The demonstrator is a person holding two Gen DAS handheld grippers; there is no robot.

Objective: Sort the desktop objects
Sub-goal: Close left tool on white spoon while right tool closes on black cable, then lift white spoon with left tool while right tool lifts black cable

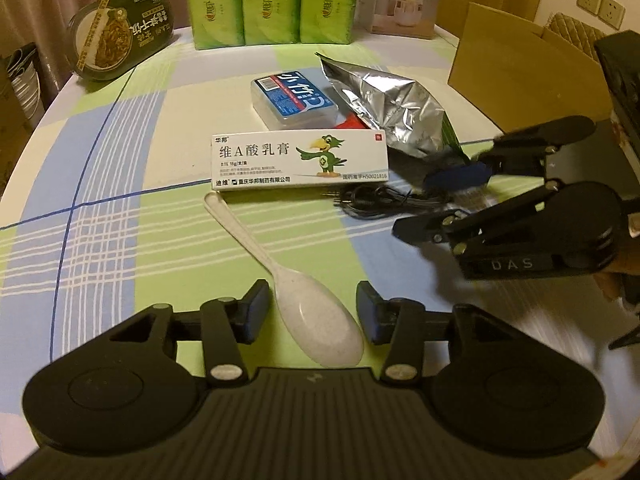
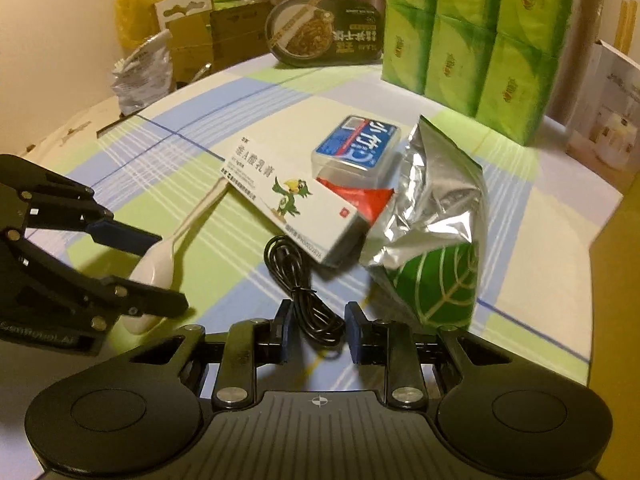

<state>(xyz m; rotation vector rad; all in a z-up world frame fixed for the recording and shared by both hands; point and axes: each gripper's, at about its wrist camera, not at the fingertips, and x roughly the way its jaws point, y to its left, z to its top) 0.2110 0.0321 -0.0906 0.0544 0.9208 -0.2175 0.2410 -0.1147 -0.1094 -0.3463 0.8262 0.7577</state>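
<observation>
- Left gripper (image 1: 312,312): its two blue pads stand either side of the bowl of the white spoon (image 1: 316,328); the left pad sits just beside the bowl and the right pad lies close to its edge, but a firm clamp cannot be told from either view.
- White spoon: lies flat on the checked tablecloth (image 1: 120,200), bowl toward the left gripper, handle running up to the white medicine box (image 1: 300,158) and touching its near left corner.
- Right gripper (image 2: 318,330): jaws narrowed around the near loop of the black cable (image 2: 304,300); a slim gap shows between each pad and the cord, so it is not clenched on it.
- Black cable: coiled on the tablecloth just in front of the medicine box, between the spoon and the silver bag (image 2: 432,216).
- Medicine box: lies flat, printed with a green parrot, its far end resting against a red packet (image 2: 368,196).
- Clear plastic case (image 1: 294,98): blue label on top, behind the medicine box, beside the silver bag.
- Background: green tissue packs (image 1: 272,4) stacked at the table's far edge; a dark noodle bowl (image 1: 116,32) tilted to their left; a cardboard box (image 1: 520,60) at the right.
</observation>
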